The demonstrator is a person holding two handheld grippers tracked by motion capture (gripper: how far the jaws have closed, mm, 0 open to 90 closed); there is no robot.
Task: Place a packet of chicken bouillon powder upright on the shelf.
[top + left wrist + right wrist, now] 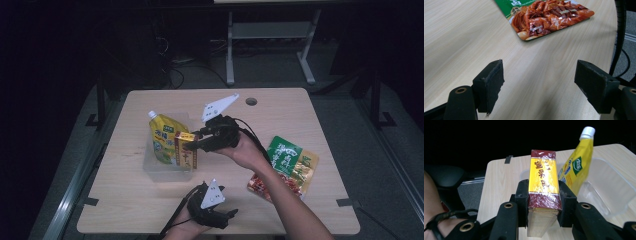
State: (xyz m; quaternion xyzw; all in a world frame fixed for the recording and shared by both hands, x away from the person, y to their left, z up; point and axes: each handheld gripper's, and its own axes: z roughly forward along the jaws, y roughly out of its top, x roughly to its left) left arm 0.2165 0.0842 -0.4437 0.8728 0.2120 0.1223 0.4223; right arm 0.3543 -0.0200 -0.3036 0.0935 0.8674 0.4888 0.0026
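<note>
Holding the box over the tub

Pinching a yellow-and-maroon box [543,192] between its jaws, the right gripper [196,141] holds it upright at the clear plastic tub [167,172], just beside the yellow spouted pouch [162,138] standing inside. Near the table's [130,200] front edge, the left gripper [234,214] rests with jaws spread wide, facing a green-and-red food packet [549,17] lying flat to the right.

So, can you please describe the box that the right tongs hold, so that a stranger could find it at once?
Start at the wooden table and find the clear plastic tub left of its middle. Over the tub, the right tongs are shut on a box. It is yellow with dark red ends, unlike the soft yellow pouch with a white cap beside it.
</note>
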